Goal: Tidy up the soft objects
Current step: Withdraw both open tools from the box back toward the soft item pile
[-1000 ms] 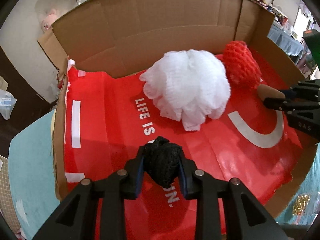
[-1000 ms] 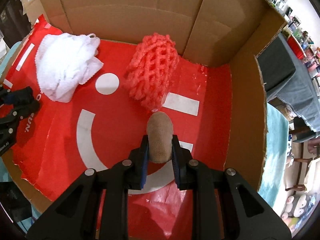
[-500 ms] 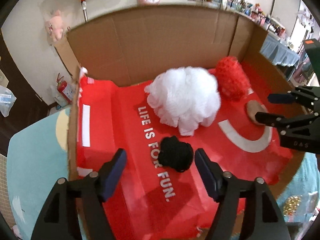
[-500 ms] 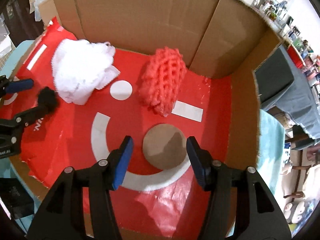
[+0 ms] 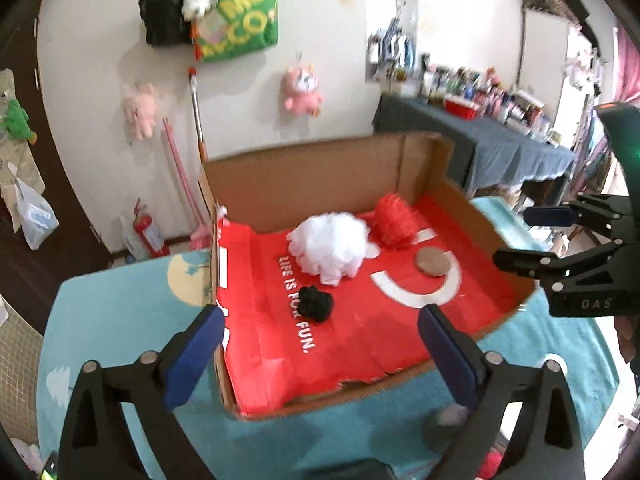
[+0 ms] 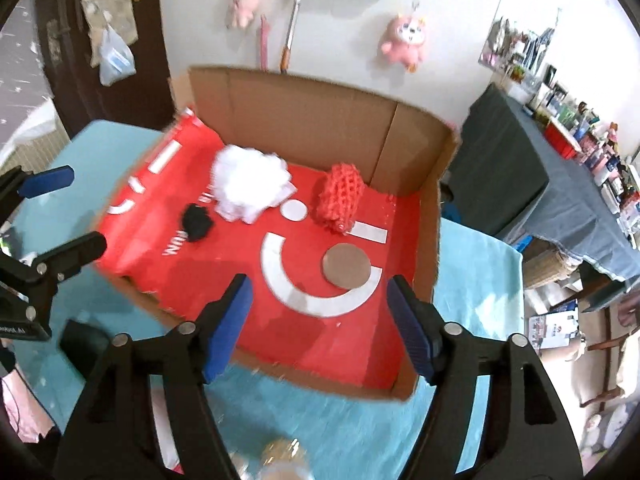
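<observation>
Left wrist view: release step — both tools, left tool [image 5: 316, 352] and right tool [image 5: 538, 236], opening, nothing between. Black puff [image 5: 316, 304] and brown pad [image 5: 434, 262] lying in box [image 5: 320, 168] mid-desk. Next: fetching another soft item.

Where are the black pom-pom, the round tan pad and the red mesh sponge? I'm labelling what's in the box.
black pom-pom [image 5: 316, 304]: left wrist view, centre of the ball.
round tan pad [image 6: 346, 266]: right wrist view, middle of its flat top.
red mesh sponge [image 6: 340, 196]: right wrist view, middle of its netted side.
</observation>
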Demonstrator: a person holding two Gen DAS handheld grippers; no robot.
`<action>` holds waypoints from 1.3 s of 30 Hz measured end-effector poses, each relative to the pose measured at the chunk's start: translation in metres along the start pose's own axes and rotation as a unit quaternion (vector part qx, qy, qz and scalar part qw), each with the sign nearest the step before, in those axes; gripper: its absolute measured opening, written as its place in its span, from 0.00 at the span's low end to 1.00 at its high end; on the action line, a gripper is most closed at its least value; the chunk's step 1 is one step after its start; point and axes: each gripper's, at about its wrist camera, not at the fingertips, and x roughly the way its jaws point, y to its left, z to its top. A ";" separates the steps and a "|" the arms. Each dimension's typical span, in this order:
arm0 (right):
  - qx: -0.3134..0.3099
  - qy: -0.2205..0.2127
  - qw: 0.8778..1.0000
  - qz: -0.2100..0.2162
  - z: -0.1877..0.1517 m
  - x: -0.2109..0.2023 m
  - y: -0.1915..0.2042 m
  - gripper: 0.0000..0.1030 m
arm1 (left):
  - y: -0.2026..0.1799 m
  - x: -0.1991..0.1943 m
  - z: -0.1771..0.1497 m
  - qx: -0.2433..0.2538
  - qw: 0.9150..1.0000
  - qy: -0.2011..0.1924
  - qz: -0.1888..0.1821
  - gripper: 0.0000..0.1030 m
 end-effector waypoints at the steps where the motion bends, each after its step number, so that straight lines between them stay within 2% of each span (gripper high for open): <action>1: 0.002 -0.011 1.000 0.000 -0.004 -0.012 0.002 0.75 | -0.002 -0.010 -0.003 0.000 1.000 -0.009 -0.001 0.99; 7: 0.018 -0.073 0.997 -0.001 -0.037 -0.079 0.012 0.76 | -0.020 -0.069 -0.025 -0.008 0.997 -0.069 -0.015 1.00; 10: 0.022 -0.113 0.993 -0.009 -0.062 -0.111 0.019 0.83 | -0.028 -0.092 -0.041 -0.023 0.995 -0.094 -0.025 1.00; 11: 0.024 -0.123 0.992 -0.012 -0.069 -0.118 0.021 0.86 | -0.030 -0.096 -0.045 -0.026 0.994 -0.099 -0.029 1.00; 17: 0.033 -0.182 0.982 -0.025 -0.124 -0.149 0.043 0.87 | -0.051 -0.121 -0.083 -0.036 0.989 -0.133 -0.059 1.00; 19: 0.038 -0.195 0.980 -0.026 -0.139 -0.153 0.047 0.87 | -0.059 -0.128 -0.097 -0.036 0.987 -0.150 -0.055 1.00; 22: 0.068 -0.217 0.974 -0.005 -0.165 -0.157 0.047 0.88 | -0.064 -0.134 -0.116 -0.046 0.983 -0.171 -0.049 1.00; 24: 0.079 -0.224 0.971 -0.003 -0.179 -0.155 0.048 0.88 | -0.065 -0.135 -0.130 -0.053 0.981 -0.180 -0.056 1.00; 26: 0.090 -0.230 0.969 -0.012 -0.194 -0.151 0.050 0.88 | -0.067 -0.133 -0.140 -0.055 0.979 -0.182 -0.066 1.00; 30: 0.098 -0.243 0.964 -0.043 -0.218 -0.137 0.056 0.88 | -0.075 -0.130 -0.160 -0.049 0.977 -0.199 -0.052 1.00; 36: 0.123 -0.271 0.952 -0.075 -0.255 -0.115 0.061 0.88 | -0.087 -0.108 -0.188 -0.042 0.979 -0.195 -0.037 1.00; 39: 0.127 -0.269 0.951 -0.089 -0.266 -0.104 0.063 0.92 | -0.087 -0.094 -0.198 -0.049 0.981 -0.185 -0.022 1.00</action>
